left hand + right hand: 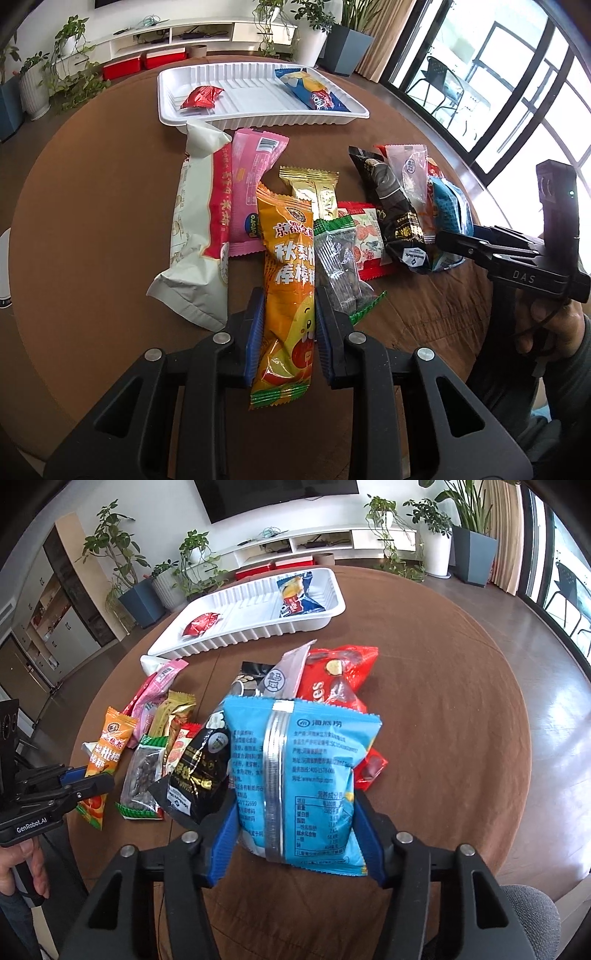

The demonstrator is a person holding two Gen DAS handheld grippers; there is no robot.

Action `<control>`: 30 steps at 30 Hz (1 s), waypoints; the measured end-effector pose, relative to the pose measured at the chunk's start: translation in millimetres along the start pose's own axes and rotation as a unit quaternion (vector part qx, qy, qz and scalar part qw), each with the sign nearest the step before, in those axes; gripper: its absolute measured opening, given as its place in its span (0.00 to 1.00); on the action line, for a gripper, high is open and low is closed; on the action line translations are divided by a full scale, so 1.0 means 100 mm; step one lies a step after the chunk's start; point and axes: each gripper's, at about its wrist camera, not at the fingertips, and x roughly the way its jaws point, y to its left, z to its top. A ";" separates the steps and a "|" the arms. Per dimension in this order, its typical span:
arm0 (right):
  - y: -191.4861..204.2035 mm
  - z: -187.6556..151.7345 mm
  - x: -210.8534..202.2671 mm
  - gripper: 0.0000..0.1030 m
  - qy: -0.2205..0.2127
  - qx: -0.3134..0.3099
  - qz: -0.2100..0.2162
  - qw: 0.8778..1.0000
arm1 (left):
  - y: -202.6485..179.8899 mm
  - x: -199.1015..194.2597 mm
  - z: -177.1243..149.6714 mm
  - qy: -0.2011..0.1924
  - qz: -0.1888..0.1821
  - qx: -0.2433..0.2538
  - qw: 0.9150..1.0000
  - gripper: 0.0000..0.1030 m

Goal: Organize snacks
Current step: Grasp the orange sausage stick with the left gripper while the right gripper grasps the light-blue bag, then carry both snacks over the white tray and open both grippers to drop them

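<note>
Left wrist: my left tool (284, 332) grips the orange packet (286, 280), right tool (295, 834) the blue bag (295, 771). Tray (354, 112) ahead holds two; most snacks remain.

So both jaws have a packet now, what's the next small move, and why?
Probably lift the orange packet in the left gripper and carry it to the white tray: the jaws pinch it already, and the tray holds only two snacks.
</note>
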 end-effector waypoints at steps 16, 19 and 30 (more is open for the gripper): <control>-0.09 -0.08 -0.13 0.44 0.003 0.034 0.038 0.999 | 0.00 -0.08 -0.05 -0.014 -0.012 -0.010 1.000 0.23; -0.08 -0.09 -0.20 0.44 0.001 0.040 0.048 0.998 | 0.00 -0.13 -0.06 -0.019 -0.017 -0.015 1.000 0.23; -0.05 -0.02 -0.49 0.44 -0.014 0.051 0.084 0.995 | 0.02 -0.28 -0.04 -0.037 -0.037 -0.029 0.998 0.23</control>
